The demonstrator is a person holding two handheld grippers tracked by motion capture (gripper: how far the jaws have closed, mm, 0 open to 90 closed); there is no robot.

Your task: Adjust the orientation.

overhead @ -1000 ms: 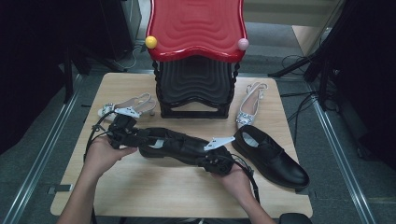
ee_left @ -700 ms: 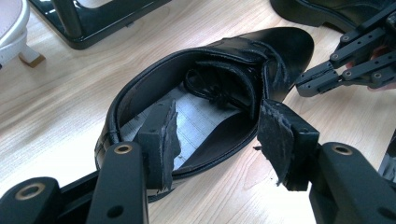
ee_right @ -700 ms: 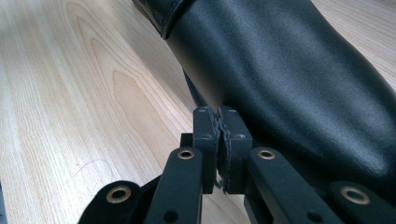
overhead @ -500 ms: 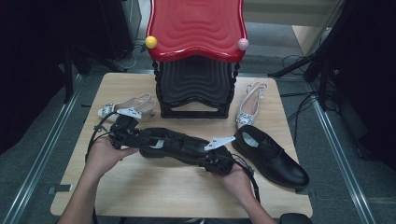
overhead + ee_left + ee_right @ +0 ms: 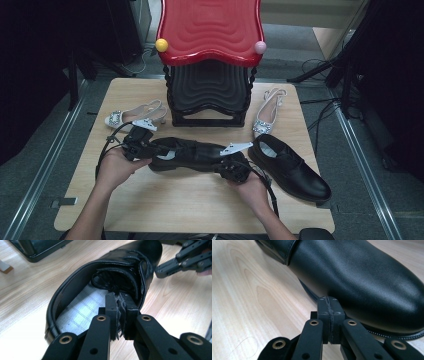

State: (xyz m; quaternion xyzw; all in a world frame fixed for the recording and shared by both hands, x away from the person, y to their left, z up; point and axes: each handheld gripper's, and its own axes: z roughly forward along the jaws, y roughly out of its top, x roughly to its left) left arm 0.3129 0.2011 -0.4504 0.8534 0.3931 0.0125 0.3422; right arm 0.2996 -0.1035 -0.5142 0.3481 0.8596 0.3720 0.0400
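Note:
A black lace-up shoe [image 5: 195, 154] lies across the middle of the table, its opening to the left and its toe to the right. My left gripper [image 5: 158, 148] is at the opening. Its jaws have just been closing, and they [image 5: 121, 303] now pinch a black lace that leads from the knot [image 5: 106, 283]. My right gripper [image 5: 228, 164] is at the toe end. It [image 5: 329, 306] is shut with nothing between its pads, and its tip rests against the glossy toe [image 5: 372, 282] just above the sole edge.
A second black shoe [image 5: 292, 169] lies at the right. Two silver slingback heels [image 5: 132, 115] [image 5: 268, 114] flank a stack of black stools topped by a red one [image 5: 210, 30] at the back. Bare wooden tabletop [image 5: 175, 205] lies in front.
The left gripper has edged slightly right toward the shoe's opening. The right hand and the shoe have kept still.

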